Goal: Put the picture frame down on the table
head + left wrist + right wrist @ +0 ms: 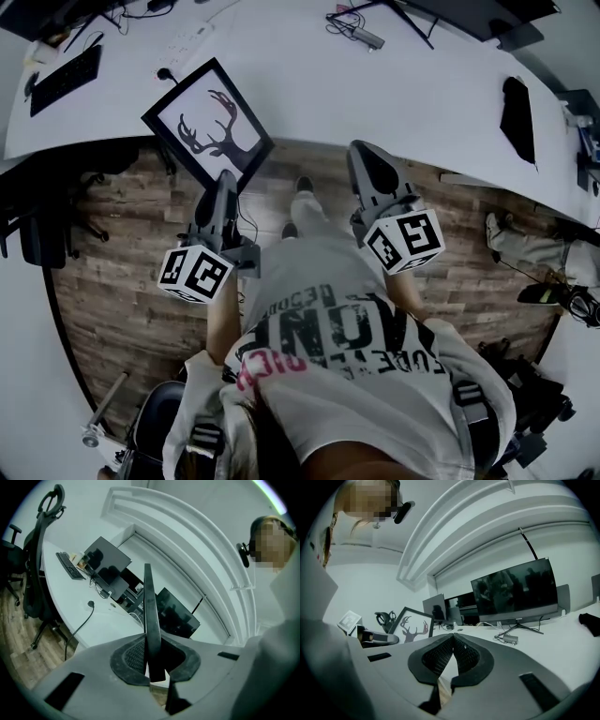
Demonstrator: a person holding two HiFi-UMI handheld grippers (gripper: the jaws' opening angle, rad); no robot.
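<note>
The picture frame [208,122] is black-edged with a white print of deer antlers. It hangs tilted over the front edge of the white table [375,94], with its lower corner between the jaws of my left gripper [227,176]. In the left gripper view the picture frame [150,616] stands edge-on, and my left gripper [152,644] is shut on it. My right gripper [364,152] is to the right of the frame, just short of the table edge. In its own view the right gripper [453,638] is shut with nothing in it, and the picture frame [412,625] shows at the left.
A keyboard [66,80] lies at the table's far left, cables and a monitor stand [361,28] at the back, and a black object [517,117] at the right. An office chair [40,564] stands left of the table. Monitors [515,590] line the far side.
</note>
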